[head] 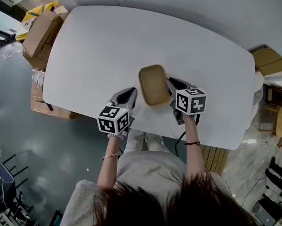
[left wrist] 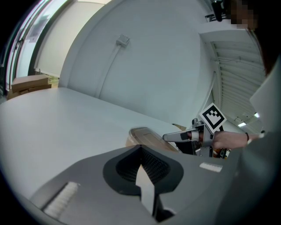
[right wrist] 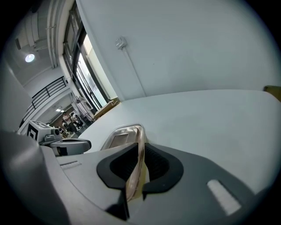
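**Tray pinched at its rim on a white table**

On a broad white table (head: 123, 41) with rounded corners, a tan tray (head: 153, 85) sits close to the near edge, between the two grippers. A grey glossy floor (head: 12, 123) runs along the left. Cardboard boxes (head: 42, 32) are stacked against the table's far left corner, and a flat cardboard sheet (head: 268, 60) lies beyond its right end. The gripper views show a pale wall behind the table with a small box and a cable (left wrist: 124, 40) running down from it, and tall windows (right wrist: 88, 74) to one side.

The right gripper (head: 169, 84) has its fingers clamped on the tray's right rim, which passes edge-on between the dark pads. The left gripper (head: 130, 93) lies just left of the tray, apart from it. Its fingers are drawn close, with only a thin pale slit between them, and they grip nothing.

Each gripper's own body hides the near part of the tray in its view. The person's hair covers the lower head view. Figures far off by the windows are too small to make out.
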The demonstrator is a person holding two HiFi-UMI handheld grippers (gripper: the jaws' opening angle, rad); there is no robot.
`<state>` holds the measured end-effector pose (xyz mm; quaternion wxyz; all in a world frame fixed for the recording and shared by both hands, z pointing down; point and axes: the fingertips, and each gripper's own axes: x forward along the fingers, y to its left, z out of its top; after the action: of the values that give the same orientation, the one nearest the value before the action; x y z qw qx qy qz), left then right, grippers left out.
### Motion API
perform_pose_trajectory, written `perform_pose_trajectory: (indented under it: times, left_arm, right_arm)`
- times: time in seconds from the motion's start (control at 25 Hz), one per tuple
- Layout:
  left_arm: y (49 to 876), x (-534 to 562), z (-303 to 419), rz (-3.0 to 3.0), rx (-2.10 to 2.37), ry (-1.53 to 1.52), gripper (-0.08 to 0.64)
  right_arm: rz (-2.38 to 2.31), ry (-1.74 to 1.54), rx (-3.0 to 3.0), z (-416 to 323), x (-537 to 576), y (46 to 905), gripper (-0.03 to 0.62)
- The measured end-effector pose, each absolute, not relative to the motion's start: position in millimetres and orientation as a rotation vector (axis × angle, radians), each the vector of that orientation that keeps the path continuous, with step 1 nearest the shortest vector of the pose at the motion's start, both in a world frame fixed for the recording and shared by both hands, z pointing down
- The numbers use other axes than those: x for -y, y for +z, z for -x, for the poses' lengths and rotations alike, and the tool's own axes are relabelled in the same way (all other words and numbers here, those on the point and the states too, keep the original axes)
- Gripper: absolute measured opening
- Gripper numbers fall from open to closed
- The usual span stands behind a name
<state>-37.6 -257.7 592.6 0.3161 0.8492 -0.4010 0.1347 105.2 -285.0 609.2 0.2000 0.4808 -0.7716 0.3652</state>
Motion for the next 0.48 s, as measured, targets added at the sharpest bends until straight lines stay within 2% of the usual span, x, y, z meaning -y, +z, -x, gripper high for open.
perform_pose_trajectory:
  times: [0.48]
  left_arm:
    - [587.3,260.2,42.1,-2.239,1.064,0.345,-0.009]
  right_arm:
    - [-1.37,1.026,2.133,-106.5,287.2,607.1,0.048]
